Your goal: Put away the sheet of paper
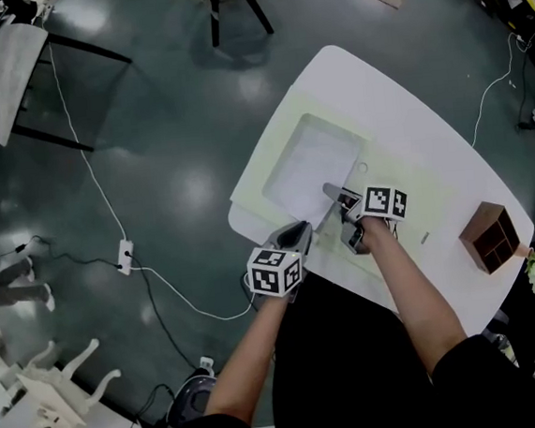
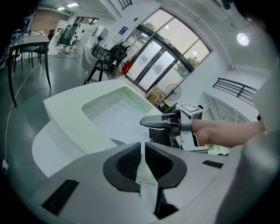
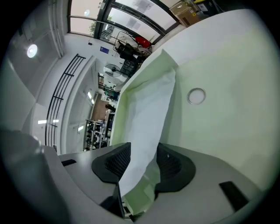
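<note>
A pale green folder (image 1: pixel 277 134) lies on the white table (image 1: pixel 347 64) with the white sheet of paper (image 1: pixel 310 168) at its middle. My left gripper (image 1: pixel 301 232) is at the folder's near edge. In the left gripper view it (image 2: pixel 143 159) is shut on a thin pale green edge of the folder (image 2: pixel 70 109). My right gripper (image 1: pixel 340 209) is just to the right, at the paper's near corner. Its jaws (image 3: pixel 142 164) stand open with the paper (image 3: pixel 151 109) rising between them, a gap showing beside one pad. The folder (image 3: pixel 218 131) lies beneath.
A brown wooden box with compartments (image 1: pixel 489 236) stands near the table's right edge. A small ring (image 1: pixel 361 166) shows on the folder. On the floor to the left run a cable and a power strip (image 1: pixel 126 257). A black-legged table (image 1: pixel 10 78) stands far left.
</note>
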The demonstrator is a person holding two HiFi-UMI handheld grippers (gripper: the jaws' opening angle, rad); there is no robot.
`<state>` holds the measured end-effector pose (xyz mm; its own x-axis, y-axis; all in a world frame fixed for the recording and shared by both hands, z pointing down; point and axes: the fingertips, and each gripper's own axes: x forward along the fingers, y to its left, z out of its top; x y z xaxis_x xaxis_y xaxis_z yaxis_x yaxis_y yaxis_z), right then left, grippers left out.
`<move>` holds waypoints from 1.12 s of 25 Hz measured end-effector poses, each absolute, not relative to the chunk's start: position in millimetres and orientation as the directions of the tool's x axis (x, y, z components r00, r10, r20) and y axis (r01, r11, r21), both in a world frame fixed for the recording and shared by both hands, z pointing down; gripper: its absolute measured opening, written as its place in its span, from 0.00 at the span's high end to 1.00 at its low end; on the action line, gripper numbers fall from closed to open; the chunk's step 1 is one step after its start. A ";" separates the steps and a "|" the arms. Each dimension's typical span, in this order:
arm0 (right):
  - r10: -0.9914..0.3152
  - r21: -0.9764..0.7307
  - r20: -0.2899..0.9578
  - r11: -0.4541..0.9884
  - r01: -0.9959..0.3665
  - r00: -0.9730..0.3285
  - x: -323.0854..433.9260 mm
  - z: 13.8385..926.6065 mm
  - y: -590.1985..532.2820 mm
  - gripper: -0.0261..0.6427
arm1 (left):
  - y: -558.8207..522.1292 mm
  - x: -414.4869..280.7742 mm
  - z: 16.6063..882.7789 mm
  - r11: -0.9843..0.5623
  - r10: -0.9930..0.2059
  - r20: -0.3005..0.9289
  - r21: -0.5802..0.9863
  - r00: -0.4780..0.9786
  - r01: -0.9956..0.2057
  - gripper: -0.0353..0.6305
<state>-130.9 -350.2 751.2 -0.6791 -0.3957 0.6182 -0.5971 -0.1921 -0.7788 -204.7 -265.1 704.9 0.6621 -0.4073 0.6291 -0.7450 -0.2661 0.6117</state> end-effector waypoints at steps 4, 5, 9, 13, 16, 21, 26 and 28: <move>-0.330 -0.752 0.654 -0.180 -0.634 -0.681 -136.7 755.9 -328.5 0.74 | -263.0 -204.5 709.2 -0.265 -0.393 0.648 0.600 0.652 -0.755 0.91; -0.316 -0.747 0.659 -0.171 -0.642 -0.683 -139.7 756.1 -324.6 0.74 | -262.3 -204.3 710.5 -0.264 -0.390 0.651 0.599 0.651 -0.756 0.91; -0.273 -0.737 0.671 -0.146 -0.660 -0.689 -151.8 758.4 -311.6 0.74 | -261.5 -203.0 713.2 -0.259 -0.389 0.655 0.597 0.648 -0.759 0.91; -0.244 -0.675 0.730 -0.115 -0.729 -0.638 -145.8 771.5 -305.6 0.74 | -259.8 -199.1 713.3 -0.255 -0.386 0.654 0.601 0.650 -0.757 0.91; -0.230 -0.640 0.755 -0.053 -0.767 -0.614 -146.0 773.9 -304.7 0.78 | -257.8 -198.1 714.6 -0.253 -0.387 0.653 0.604 0.651 -0.756 0.91; -0.224 -0.638 0.754 -0.025 -0.770 -0.618 -148.0 767.5 -303.3 0.74 | -256.2 -197.4 712.9 -0.252 -0.392 0.647 0.609 0.654 -0.752 0.91; -0.258 -0.647 0.743 -0.045 -0.761 -0.617 -133.7 753.3 -298.5 0.73 | -257.5 -196.6 705.6 -0.273 -0.402 0.632 0.608 0.663 -0.746 0.91; -0.276 -0.644 0.741 -0.032 -0.765 -0.612 -125.0 744.4 -295.0 0.73 | -259.0 -195.0 699.9 -0.287 -0.407 0.621 0.609 0.670 -0.739 0.91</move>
